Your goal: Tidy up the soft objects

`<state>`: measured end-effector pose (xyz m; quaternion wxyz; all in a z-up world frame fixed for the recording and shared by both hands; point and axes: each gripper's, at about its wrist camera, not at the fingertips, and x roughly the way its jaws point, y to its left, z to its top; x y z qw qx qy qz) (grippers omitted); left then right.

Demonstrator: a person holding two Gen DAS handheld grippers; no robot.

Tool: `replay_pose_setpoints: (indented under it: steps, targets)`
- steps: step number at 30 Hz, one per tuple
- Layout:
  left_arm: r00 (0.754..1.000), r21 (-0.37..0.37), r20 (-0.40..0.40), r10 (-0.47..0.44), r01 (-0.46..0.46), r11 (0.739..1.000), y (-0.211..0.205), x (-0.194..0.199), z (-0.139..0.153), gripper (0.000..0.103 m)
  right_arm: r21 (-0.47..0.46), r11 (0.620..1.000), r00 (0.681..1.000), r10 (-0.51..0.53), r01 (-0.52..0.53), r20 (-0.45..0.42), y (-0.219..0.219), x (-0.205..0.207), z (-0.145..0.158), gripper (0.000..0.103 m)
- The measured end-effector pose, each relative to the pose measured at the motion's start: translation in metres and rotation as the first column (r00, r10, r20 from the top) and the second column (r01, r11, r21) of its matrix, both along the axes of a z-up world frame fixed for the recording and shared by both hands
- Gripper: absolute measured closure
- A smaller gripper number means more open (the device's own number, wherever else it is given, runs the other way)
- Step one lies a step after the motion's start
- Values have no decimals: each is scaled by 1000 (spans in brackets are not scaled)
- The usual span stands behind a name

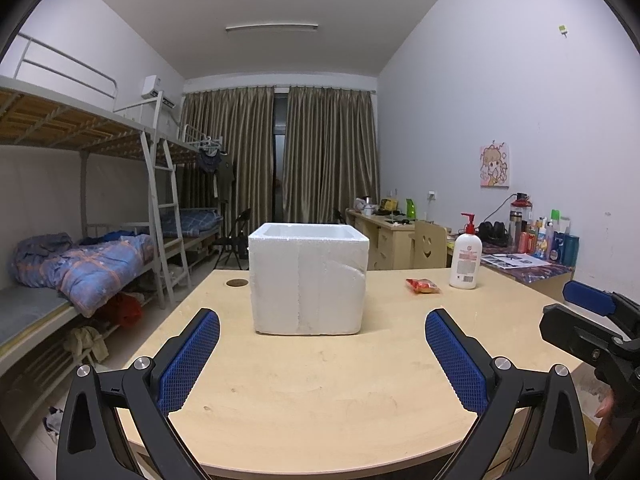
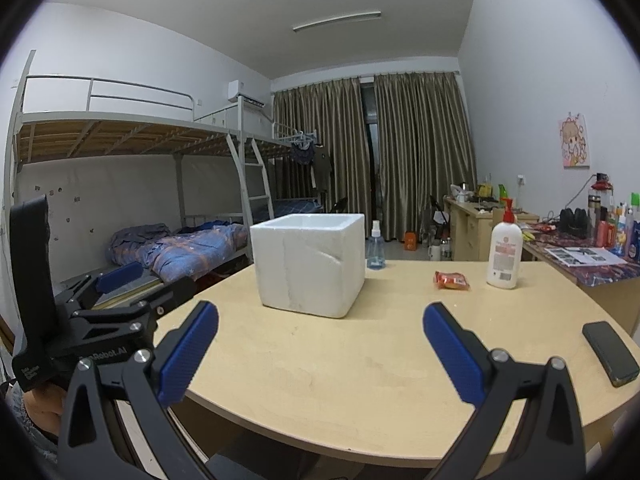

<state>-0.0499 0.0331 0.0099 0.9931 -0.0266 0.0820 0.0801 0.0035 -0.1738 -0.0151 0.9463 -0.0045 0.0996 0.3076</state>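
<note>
Red packet [image 1: 423, 285] on table [image 1: 320, 380], beyond both spread, empty jaws.

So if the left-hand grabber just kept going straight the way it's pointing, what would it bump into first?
Most likely the white foam box. It stands on the table squarely ahead of the open left gripper, with only bare tabletop between them, though depth through this lens is hard to judge.

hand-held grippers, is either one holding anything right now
Nothing is held. The left hand-held gripper and right hand-held gripper are both open above the table.
</note>
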Motion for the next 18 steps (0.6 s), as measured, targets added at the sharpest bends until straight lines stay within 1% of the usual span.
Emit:
replay_pose_setpoints:
  steps: [10, 18]
  targets:
    - [1000, 25, -3, -15, 15, 1000, -6, 3, -3, 0, -4, 1000, 1000, -9, 9, -14, 0, -1, -1, 0]
    - [1000, 20, -10, -19, 19, 1000, -2, 4, -4, 0, -11, 1000, 1000, -3, 3, -26, 1, 1, -2, 0]
